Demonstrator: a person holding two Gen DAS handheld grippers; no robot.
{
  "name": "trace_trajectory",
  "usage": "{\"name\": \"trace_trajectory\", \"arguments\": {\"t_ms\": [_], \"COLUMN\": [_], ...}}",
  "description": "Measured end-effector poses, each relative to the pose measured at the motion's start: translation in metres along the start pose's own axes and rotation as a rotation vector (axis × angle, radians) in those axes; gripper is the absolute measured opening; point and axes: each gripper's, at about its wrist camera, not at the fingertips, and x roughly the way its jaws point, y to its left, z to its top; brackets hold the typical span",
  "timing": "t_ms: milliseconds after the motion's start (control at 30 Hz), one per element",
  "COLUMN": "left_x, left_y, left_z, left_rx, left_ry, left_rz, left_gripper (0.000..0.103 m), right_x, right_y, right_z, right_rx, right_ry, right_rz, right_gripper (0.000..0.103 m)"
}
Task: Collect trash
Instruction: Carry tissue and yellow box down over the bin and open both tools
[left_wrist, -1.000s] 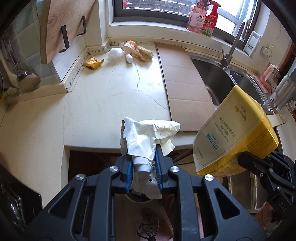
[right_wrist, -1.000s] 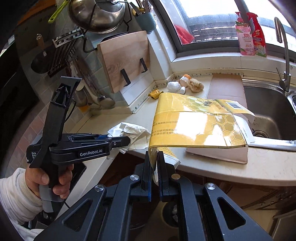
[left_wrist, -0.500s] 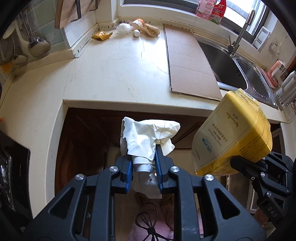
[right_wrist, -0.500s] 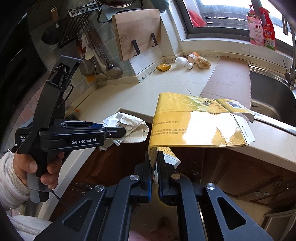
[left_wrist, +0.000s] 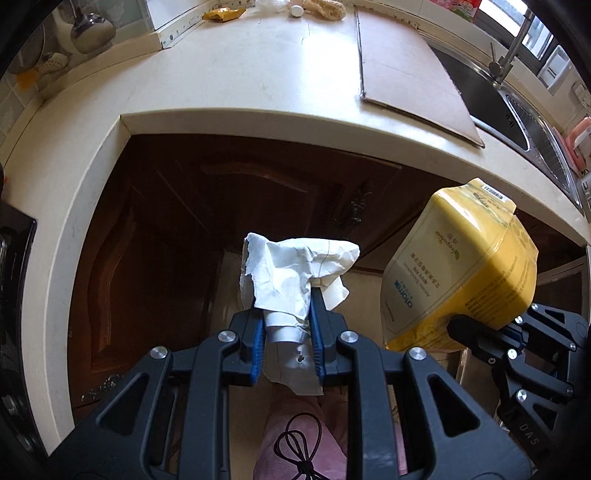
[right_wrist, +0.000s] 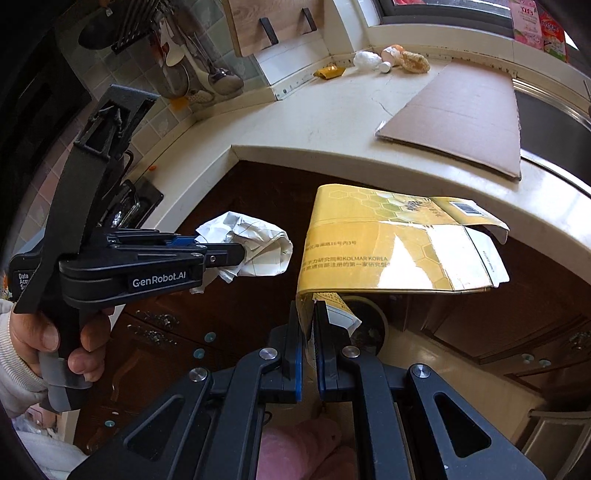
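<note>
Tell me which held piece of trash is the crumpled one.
The white paper clamped in the left gripper. It is wadded and creased, while the yellow box in the right gripper is flattened and smooth.

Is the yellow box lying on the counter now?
No, the yellow box is held in the air by the right gripper, in front of the dark cabinet doors and below the counter edge.

Yellow carton (right_wrist: 399, 243): "KOLMAR KOREA", Chinese characters, a barcode; its other face reads "atomy" and "Propolis". Left gripper (right_wrist: 236, 254) body: "GenRobot.AI". Right gripper (left_wrist: 480, 332) frame: "DAS".
</note>
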Motion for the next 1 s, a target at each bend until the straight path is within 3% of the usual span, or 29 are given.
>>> {"name": "trace_trajectory", "arguments": {"t_ms": [400, 667, 1000], "left_x": [0.084, 0.16, 0.255], "left_y": [0.036, 0.063, 0.085], "left_z": [-0.029, -0.037, -0.033], "left_rx": [-0.071, -0.099, -0.108], "left_ry": [0.115, 0.172, 0.243], "left_rz": [0.025, -0.012, -0.073], "left_gripper": [0.018, 0.018, 0.022], "right_x": [0.089, 0.165, 0.252], "right_y": [-0.018, -0.04, -0.07], "right_z": [-0.023, -0.038, -0.059], "right_rx": [0.021, 0.104, 0.166], "right_ry": [0.138, 0.226, 0.358], "right_rz": [-0.005, 0.028, -0.02], "right_gripper": [0.005, 0.006, 0.005]}}
